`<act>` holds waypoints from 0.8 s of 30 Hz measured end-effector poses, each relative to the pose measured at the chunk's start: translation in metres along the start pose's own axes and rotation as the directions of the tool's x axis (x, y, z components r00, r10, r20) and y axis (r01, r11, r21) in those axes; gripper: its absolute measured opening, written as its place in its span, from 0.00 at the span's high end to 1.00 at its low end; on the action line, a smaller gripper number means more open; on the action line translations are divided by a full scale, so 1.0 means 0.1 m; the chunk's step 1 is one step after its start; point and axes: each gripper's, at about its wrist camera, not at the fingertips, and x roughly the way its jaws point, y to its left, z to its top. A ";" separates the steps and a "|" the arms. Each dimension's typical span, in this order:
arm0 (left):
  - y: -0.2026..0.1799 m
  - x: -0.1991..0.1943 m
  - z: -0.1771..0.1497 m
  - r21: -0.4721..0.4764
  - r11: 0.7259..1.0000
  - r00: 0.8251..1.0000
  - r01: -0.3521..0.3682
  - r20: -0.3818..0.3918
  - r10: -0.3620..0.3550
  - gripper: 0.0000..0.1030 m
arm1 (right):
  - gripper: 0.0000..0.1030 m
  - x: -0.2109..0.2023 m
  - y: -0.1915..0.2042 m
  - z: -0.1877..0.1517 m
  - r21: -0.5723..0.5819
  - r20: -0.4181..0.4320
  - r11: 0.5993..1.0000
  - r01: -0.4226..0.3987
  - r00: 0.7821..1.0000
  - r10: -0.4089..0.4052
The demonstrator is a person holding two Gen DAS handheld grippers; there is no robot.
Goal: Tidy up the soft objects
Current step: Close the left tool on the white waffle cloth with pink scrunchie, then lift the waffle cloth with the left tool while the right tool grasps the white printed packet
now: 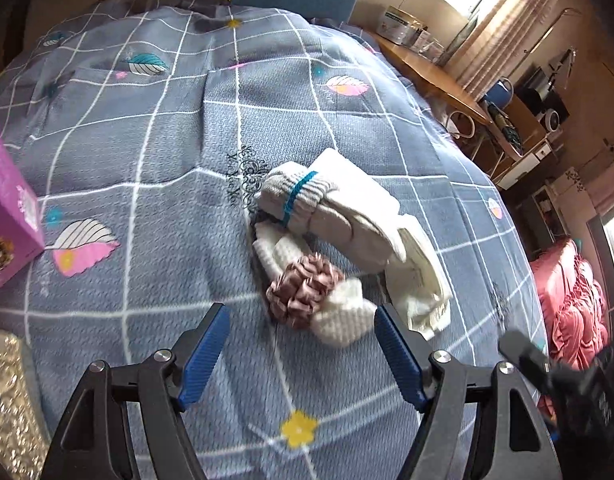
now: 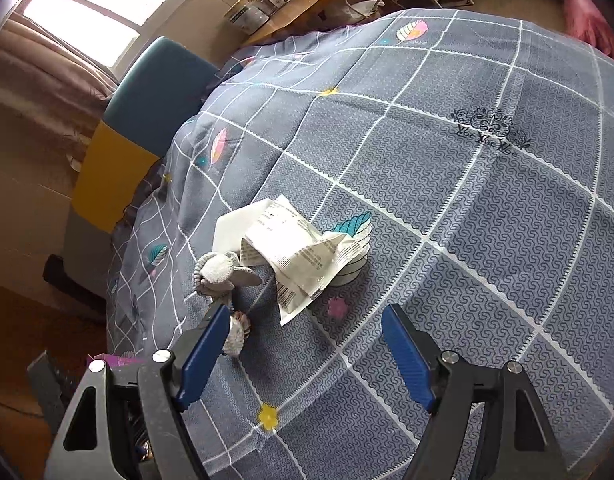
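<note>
Right, both sets of jaws stand apart with nothing between them, the right gripper [image 2: 305, 354] opening a touch wider as I speak. Nearest my left gripper [image 1: 303, 354], just ahead of the blue ribbed pads: a pleated satin scrunchie [image 1: 303, 294], dusty pink, lying across a fluffy white waffle-knit headband [image 1: 339, 316]. Behind them a rolled cream sock [image 1: 307, 200] with a teal stripe, ribbed at the cuff, resting on a folded white towel [image 1: 367, 216]. All of it sits bunched on the bed [image 1: 147, 160], a grey quilt with white grid and leaf prints. On my right side, a small grey-and-white knitted bundle [image 2: 219, 272] touches a crinkly printed plastic packet [image 2: 295, 252]. I'd say I'm on the approach, picking the first item. Next calls for lowering the left over the scrunchie and pinching gently; satin slips, and the headband may drag along
</note>
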 end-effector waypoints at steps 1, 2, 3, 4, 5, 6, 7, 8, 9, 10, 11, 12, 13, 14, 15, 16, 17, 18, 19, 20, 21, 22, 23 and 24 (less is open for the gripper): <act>-0.01 0.05 0.05 -0.007 1.000 1.000 0.002 -0.003 -0.002 0.26 | 0.23 0.00 0.01 0.00 -0.003 -0.003 1.000 -0.003 1.000 0.003; -0.02 0.10 0.09 -0.010 1.000 1.000 -0.001 -0.003 0.001 0.26 | 0.23 0.01 0.01 0.00 -0.004 -0.004 1.000 -0.004 1.000 0.004; -0.05 0.17 0.12 -0.005 1.000 1.000 -0.013 -0.007 0.013 0.26 | 0.23 0.01 0.01 0.00 -0.002 -0.006 1.000 -0.007 1.000 0.007; -0.06 0.22 0.15 -0.002 1.000 1.000 -0.020 -0.008 0.020 0.26 | 0.23 0.02 0.01 0.00 0.001 -0.009 1.000 -0.012 1.000 0.012; -0.07 0.27 0.18 0.000 1.000 1.000 -0.027 -0.007 0.027 0.26 | 0.23 0.02 0.01 0.00 0.003 -0.013 1.000 -0.015 1.000 0.015; -0.08 0.34 0.20 0.004 0.999 0.999 -0.039 -0.018 0.039 0.26 | 0.23 0.04 0.01 0.00 0.006 -0.017 1.000 -0.017 1.000 0.018; -0.07 0.41 0.21 0.001 0.999 0.998 -0.045 -0.040 0.045 0.30 | 0.23 0.05 0.00 0.00 0.009 -0.022 1.000 -0.021 1.000 0.021; -0.05 0.46 0.20 -0.010 0.999 0.998 -0.035 -0.060 0.034 0.36 | 0.23 0.05 0.00 0.00 0.012 -0.025 1.000 -0.024 0.999 0.024; -0.04 0.48 0.19 -0.005 1.000 0.997 -0.031 -0.069 0.030 0.51 | 0.23 0.06 0.00 0.00 0.013 -0.026 1.000 -0.025 0.999 0.026; -0.05 0.48 0.16 0.016 0.999 0.997 -0.034 -0.071 0.035 0.54 | 0.23 0.08 0.01 0.00 0.013 -0.027 1.000 -0.024 0.999 0.024; -0.06 0.46 0.13 0.036 0.999 0.998 -0.024 -0.060 0.026 0.56 | 0.23 0.08 0.00 0.00 0.013 -0.027 1.000 -0.025 0.999 0.025; -0.06 0.42 0.10 0.050 0.999 0.998 -0.005 -0.056 0.008 0.60 | 0.23 0.08 0.01 0.00 0.014 -0.027 1.000 -0.027 0.999 0.028; -0.04 0.38 0.07 0.055 0.998 0.998 0.004 -0.055 -0.001 0.61 | 0.23 0.08 0.01 0.01 0.012 -0.025 1.000 -0.027 0.999 0.028; -0.03 0.33 0.04 0.057 0.998 0.999 0.007 -0.050 -0.004 0.61 | 0.23 0.08 0.01 0.01 0.009 -0.023 1.000 -0.025 0.999 0.025; -0.02 0.24 0.00 0.067 0.998 0.999 0.013 -0.036 -0.011 0.61 | 0.23 0.09 0.01 0.01 0.009 -0.022 1.000 -0.025 0.999 0.025; -0.02 0.16 -0.05 0.081 0.997 1.000 0.014 -0.020 -0.013 0.61 | 0.23 0.08 0.00 0.01 0.011 -0.022 1.000 -0.027 0.999 0.028; -0.02 0.05 -0.13 0.101 0.995 1.000 0.006 -0.001 -0.006 0.61 | 0.23 0.08 -0.01 0.02 0.012 -0.022 1.000 -0.027 0.999 0.027; -0.01 -0.03 -0.22 0.117 0.993 1.000 -0.002 0.010 0.001 0.61 | 0.23 0.08 -0.01 0.02 0.013 -0.021 1.000 -0.023 0.999 0.023; 0.00 -0.11 -0.30 0.132 0.991 1.000 -0.011 0.019 0.009 0.61 | 0.23 0.07 -0.02 0.02 0.015 -0.022 1.000 -0.021 1.000 0.022; 0.03 -0.19 -0.38 0.143 0.990 1.000 -0.017 0.023 0.014 0.61 | 0.23 0.07 -0.03 0.02 0.017 -0.023 1.000 -0.019 1.000 0.020; 0.05 -0.25 -0.46 0.158 0.987 1.000 -0.018 0.024 0.014 0.61 | 0.23 0.07 -0.04 0.01 0.017 -0.023 1.000 -0.013 1.000 0.013; 0.08 -0.29 -0.56 0.173 0.985 0.999 -0.027 0.024 0.023 0.61 | 0.23 0.06 -0.04 0.01 0.016 -0.023 1.000 -0.008 1.000 0.008; 0.12 -0.33 -0.68 0.183 0.982 0.999 -0.039 0.017 0.036 0.61 | 0.23 0.06 -0.05 0.01 0.014 -0.024 1.000 -0.004 1.000 0.005; 0.16 -0.36 -0.77 0.187 0.982 0.999 -0.036 0.012 0.035 0.61 | 0.23 0.06 -0.05 0.01 0.012 -0.025 1.000 0.000 1.000 0.001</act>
